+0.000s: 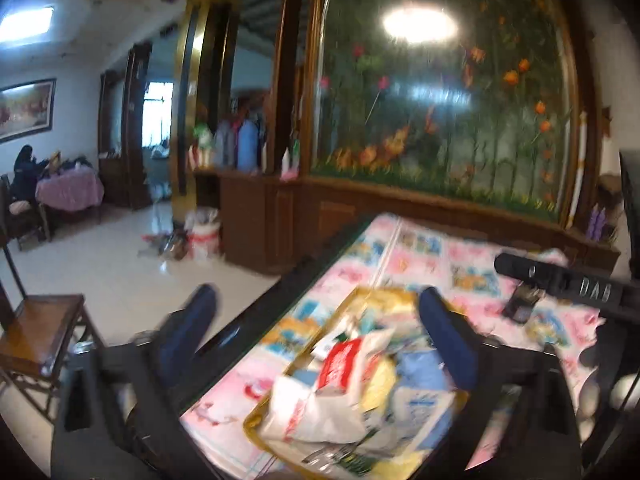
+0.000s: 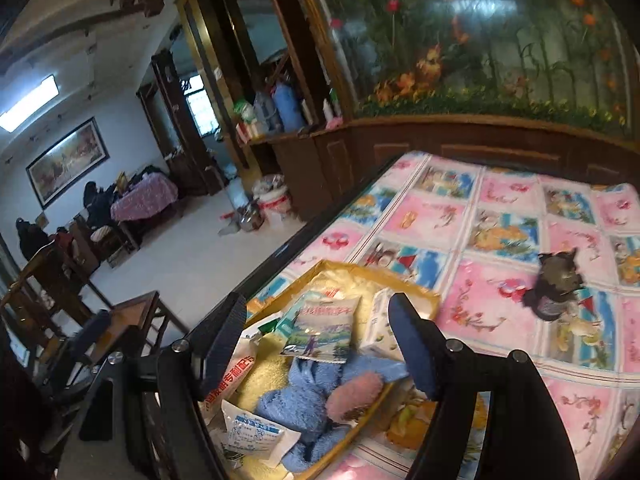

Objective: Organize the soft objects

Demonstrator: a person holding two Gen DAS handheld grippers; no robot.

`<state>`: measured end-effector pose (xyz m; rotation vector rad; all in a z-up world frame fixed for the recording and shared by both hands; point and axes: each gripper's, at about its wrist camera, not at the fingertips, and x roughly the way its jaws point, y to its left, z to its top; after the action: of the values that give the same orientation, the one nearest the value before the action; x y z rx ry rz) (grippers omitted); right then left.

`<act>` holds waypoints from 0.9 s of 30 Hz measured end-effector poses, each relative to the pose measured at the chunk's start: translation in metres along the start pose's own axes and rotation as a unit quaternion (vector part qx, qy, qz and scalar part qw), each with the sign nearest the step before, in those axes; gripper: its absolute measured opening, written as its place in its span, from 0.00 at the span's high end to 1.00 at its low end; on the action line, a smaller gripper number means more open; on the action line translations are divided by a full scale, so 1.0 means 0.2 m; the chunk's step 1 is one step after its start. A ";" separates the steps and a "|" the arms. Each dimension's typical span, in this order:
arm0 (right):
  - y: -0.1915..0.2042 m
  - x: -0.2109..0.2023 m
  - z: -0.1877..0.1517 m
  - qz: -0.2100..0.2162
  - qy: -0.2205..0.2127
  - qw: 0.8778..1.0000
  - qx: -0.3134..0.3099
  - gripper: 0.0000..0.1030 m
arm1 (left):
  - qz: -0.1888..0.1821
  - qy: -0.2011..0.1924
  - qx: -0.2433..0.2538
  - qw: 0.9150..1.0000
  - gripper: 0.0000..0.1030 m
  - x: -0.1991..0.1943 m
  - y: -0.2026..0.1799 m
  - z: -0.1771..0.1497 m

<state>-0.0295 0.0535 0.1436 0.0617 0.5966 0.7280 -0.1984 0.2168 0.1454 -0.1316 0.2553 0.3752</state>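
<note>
Both grippers, left [image 1: 316,336] and right [image 2: 320,344], open, empty, above tray [image 2: 416,290]. Blue towel [image 2: 296,404], pouches in tray; dark object [image 2: 558,284] beyond tray, prob. still to collect.

Both wrist views look down and forward from close above the table [image 1: 440,256] near its left edge, toward the mural wall. They share the tray [image 1: 256,420] [image 2: 416,292], the quilt and the room at left.

Left claw [image 1: 316,332] apparently open; right claw [image 2: 320,344] open, empty.
</note>
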 end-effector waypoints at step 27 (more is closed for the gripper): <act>0.07 -0.24 -0.63 -0.102 0.044 0.992 -0.057 0.13 | 0.059 0.100 0.030 0.993 0.00 0.05 -0.23 -0.12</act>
<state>-0.1329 0.0150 0.0662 -0.1353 0.6345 0.5670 -0.1776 0.1737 0.1227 -0.0951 0.4729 0.4713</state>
